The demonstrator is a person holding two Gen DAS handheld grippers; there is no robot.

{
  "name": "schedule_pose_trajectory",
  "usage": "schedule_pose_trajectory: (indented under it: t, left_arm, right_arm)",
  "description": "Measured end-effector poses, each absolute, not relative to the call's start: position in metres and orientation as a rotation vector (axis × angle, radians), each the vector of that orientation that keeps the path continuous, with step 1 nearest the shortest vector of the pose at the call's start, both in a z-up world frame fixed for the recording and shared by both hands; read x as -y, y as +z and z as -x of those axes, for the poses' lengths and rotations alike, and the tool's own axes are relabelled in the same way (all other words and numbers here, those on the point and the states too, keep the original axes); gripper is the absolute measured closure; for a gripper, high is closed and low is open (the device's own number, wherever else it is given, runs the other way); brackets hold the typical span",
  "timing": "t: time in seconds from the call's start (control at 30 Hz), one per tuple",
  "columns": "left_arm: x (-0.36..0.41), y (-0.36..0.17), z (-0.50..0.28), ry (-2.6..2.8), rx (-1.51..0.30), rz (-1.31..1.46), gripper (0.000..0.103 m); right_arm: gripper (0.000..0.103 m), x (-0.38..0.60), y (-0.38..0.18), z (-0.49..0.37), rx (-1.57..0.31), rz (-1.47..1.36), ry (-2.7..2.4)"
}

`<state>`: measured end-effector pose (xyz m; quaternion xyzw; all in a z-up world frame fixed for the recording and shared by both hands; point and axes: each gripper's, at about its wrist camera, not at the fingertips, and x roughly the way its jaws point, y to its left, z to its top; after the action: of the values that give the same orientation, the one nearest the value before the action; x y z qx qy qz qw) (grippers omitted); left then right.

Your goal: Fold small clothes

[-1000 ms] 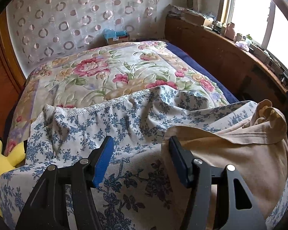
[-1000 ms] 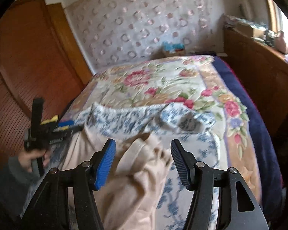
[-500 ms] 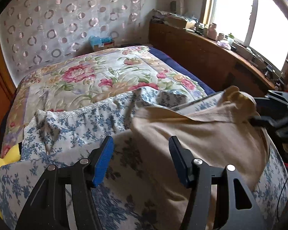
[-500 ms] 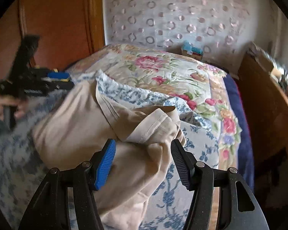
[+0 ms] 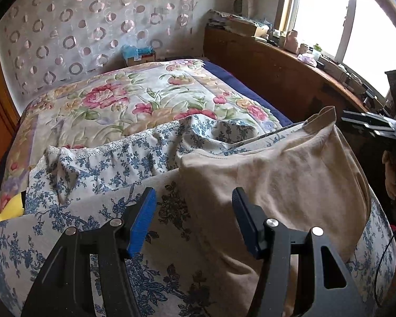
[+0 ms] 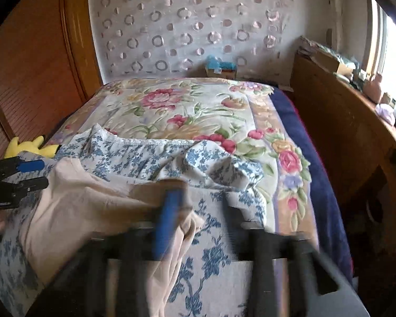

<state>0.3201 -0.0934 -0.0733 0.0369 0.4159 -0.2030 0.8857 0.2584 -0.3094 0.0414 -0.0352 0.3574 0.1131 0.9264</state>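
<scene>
Lying crosswise on the bed (image 5: pixel 113 105): beige shirt (image 5: pixel 277 179), nearer right tool (image 6: pixel 198 211); left tool (image 5: pixel 194 220) gaping empty, right tool's grip impossible to tell.

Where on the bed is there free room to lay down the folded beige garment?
Free: the floral quilt between the lace-edged blue-print cloth and the ring-patterned curtain. Crowded: the near end, where the beige garment lies between the open left gripper and right gripper; a yellow plush toy sits beside.
</scene>
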Motion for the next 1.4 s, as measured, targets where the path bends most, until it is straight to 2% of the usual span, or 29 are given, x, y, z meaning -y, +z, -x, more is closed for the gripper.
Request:
schedule_pose_trajectory:
  t: [0.13, 0.2, 0.4, 0.57, 0.67, 0.73, 0.77, 0.83, 0.93, 1.1, 1.4]
  left_arm:
    - [0.096, -0.080, -0.323, -0.434, -0.886, -0.061, 0.042]
    - [0.098, -0.086, -0.326, -0.439, -0.906, -0.054, 0.042]
    - [0.100, -0.096, -0.329, -0.442, -0.937, -0.038, 0.042]
    - [0.101, -0.097, -0.329, -0.447, -0.929, -0.044, 0.043]
    - [0.103, -0.097, -0.329, -0.466, -0.922, -0.038, 0.054]
    - [0.105, -0.097, -0.330, -0.487, -0.927, -0.028, 0.068]
    - [0.106, -0.097, -0.330, -0.490, -0.931, -0.026, 0.070]
    - [0.109, -0.096, -0.330, -0.493, -0.933, -0.034, 0.081]
    - [0.108, -0.092, -0.329, -0.517, -0.933, -0.011, 0.092]
    - [0.098, -0.061, -0.305, -0.535, -0.852, 0.028, 0.094]
    - [0.061, 0.009, -0.239, -0.500, -0.649, 0.073, 0.095]
  right_arm:
    - [0.033, 0.308, 0.035, -0.244, -0.769, 0.025, 0.288]
    - [0.031, 0.313, 0.030, -0.241, -0.799, -0.003, 0.309]
    - [0.031, 0.313, 0.002, -0.260, -0.885, -0.039, 0.321]
    - [0.030, 0.315, 0.000, -0.270, -0.873, -0.050, 0.339]
    - [0.030, 0.309, -0.001, -0.273, -0.866, -0.028, 0.352]
    - [0.035, 0.304, -0.004, -0.269, -0.861, -0.017, 0.363]
    - [0.038, 0.303, -0.005, -0.268, -0.859, -0.012, 0.367]
    - [0.047, 0.304, -0.007, -0.267, -0.857, -0.015, 0.392]
    - [0.074, 0.305, -0.010, -0.270, -0.869, -0.043, 0.446]
    - [0.082, 0.310, -0.007, -0.266, -0.832, -0.035, 0.484]
    - [0.084, 0.296, 0.049, -0.225, -0.627, 0.041, 0.574]
